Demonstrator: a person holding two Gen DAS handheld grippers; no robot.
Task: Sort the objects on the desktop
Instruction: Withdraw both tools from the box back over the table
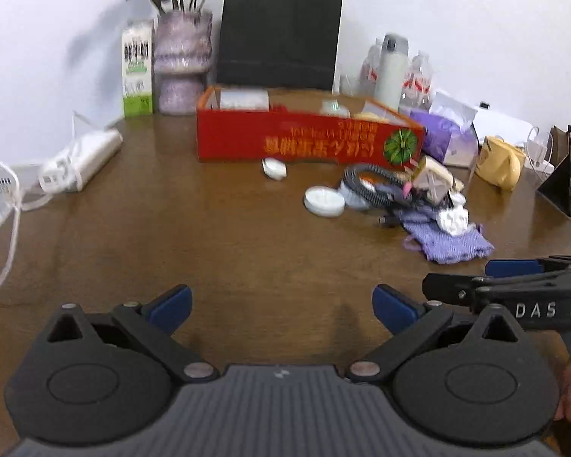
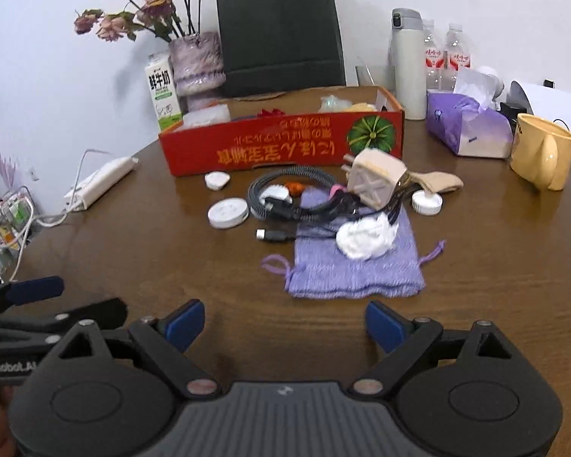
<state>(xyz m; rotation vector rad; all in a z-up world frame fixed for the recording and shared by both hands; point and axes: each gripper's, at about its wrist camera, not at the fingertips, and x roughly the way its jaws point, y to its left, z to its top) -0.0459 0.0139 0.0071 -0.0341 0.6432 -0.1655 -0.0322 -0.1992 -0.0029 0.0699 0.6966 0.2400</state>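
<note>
From the left wrist camera, the left gripper (image 1: 281,306) hangs low over the brown table (image 1: 171,236) with its blue-padded fingers spread wide and nothing between them. The clutter to sort lies well ahead and off to the right: a round white puck (image 1: 324,200), a coiled black cable (image 1: 377,186), a beige plug adapter (image 1: 432,181) and a purple knit pouch (image 1: 447,242) with a white crumpled wad (image 1: 453,221) on it. A small white oval piece (image 1: 274,168) sits just in front of the red box (image 1: 308,139), which stands further back. The right gripper (image 1: 514,285) pokes in from the right edge, near the pouch's side of the table; this view does not settle how its fingers stand.

From the right wrist camera, the right gripper (image 2: 283,327) also has its fingers spread apart, empty. The purple knit pouch (image 2: 356,262) lies straight ahead, near the fingertips, with the white crumpled wad (image 2: 365,238) on top. Beyond it sit the coiled black cable (image 2: 285,198), the beige plug adapter (image 2: 375,181), the round white puck (image 2: 227,212) and a white bottle cap (image 2: 426,203). The red box (image 2: 281,144) stands behind them. A yellow mug (image 2: 542,162) and a purple tissue pack (image 2: 464,127) sit to the right.
</note>
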